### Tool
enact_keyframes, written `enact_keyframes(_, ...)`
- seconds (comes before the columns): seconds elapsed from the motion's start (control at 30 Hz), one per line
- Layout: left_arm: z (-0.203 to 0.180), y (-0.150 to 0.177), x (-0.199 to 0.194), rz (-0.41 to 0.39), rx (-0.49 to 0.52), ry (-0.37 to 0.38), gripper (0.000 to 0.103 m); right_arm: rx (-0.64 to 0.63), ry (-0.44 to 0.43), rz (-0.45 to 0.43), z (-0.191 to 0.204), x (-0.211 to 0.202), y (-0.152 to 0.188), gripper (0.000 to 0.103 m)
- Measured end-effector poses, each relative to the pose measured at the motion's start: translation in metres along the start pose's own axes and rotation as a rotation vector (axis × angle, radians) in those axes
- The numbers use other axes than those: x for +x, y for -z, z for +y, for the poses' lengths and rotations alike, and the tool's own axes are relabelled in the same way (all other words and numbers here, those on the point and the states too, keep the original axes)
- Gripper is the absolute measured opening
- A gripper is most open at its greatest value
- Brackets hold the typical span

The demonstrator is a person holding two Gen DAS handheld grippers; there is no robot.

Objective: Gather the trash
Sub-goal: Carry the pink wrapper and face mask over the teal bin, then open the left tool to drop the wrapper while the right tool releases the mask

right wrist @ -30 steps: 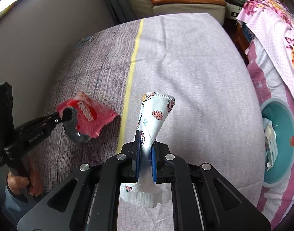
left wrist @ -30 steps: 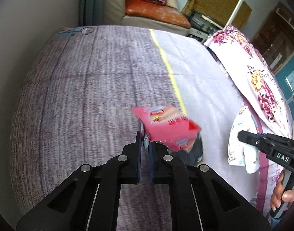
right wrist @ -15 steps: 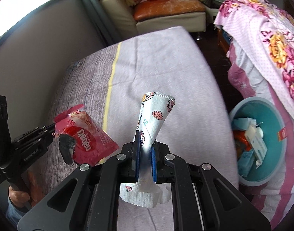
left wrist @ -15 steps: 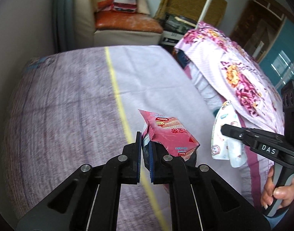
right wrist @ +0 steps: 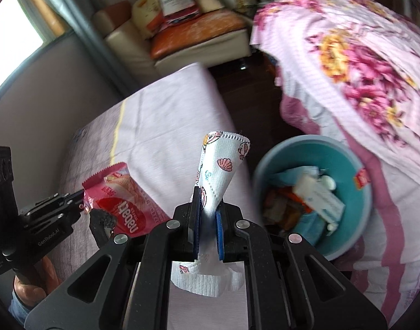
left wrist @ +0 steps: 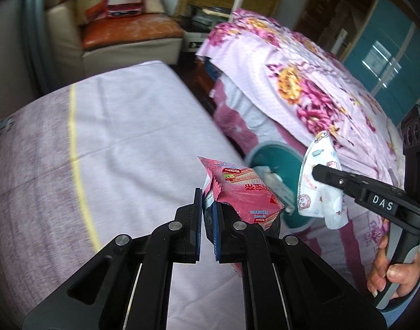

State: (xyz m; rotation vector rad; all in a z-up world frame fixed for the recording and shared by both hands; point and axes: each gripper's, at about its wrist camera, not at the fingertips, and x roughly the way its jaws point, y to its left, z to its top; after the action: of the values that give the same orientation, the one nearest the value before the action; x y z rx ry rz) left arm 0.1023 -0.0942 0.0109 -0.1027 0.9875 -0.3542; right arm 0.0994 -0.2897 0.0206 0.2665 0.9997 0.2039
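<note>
My left gripper (left wrist: pixel 207 200) is shut on a pink wafer wrapper (left wrist: pixel 243 192) and holds it in the air over the mattress edge; it also shows in the right wrist view (right wrist: pixel 121 203). My right gripper (right wrist: pixel 208 200) is shut on a white printed face mask (right wrist: pixel 221 167), also seen in the left wrist view (left wrist: pixel 320 184). A teal trash bin (right wrist: pixel 350 165) with several pieces of trash stands on the floor, right of and below both grippers; in the left wrist view the bin (left wrist: pixel 276 154) lies just beyond the wrapper.
A purple-grey mattress (left wrist: pixel 113 137) with a yellow stripe lies to the left. A bed with a pink floral cover (left wrist: pixel 306 88) rises to the right of the bin. A cream chair with an orange cushion (left wrist: pixel 127 30) stands at the back.
Both grippers have swung right from over the mattress toward the gap between the beds, still holding the wrapper and the mask. The teal bin has come into view, larger and nearer.
</note>
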Motion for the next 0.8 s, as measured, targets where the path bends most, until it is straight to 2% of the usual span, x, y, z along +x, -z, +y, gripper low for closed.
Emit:
enact_keyframes(0.13,-0.038,-0.009,0.021,0.028,0.053,0.028,0.007,0.075,0.034,-0.040,-0.045,-0.017,-0.002,0.009)
enact_keyframes(0.37,-0.092,-0.016,0.063,0.092,0.122,0.053,0.007,0.147,0.072,-0.055,-0.100,-0.028,-0.002,0.009)
enact_keyframes(0.6,-0.118,-0.017,0.092,0.140,0.156,0.043,0.007,0.192,0.077,-0.052,-0.140,-0.028,-0.001,0.009)
enact_keyframes(0.8,-0.130,-0.019,0.110,0.172,0.177,0.032,0.007,0.209,0.076,-0.044,-0.152,-0.023,0.000,0.009)
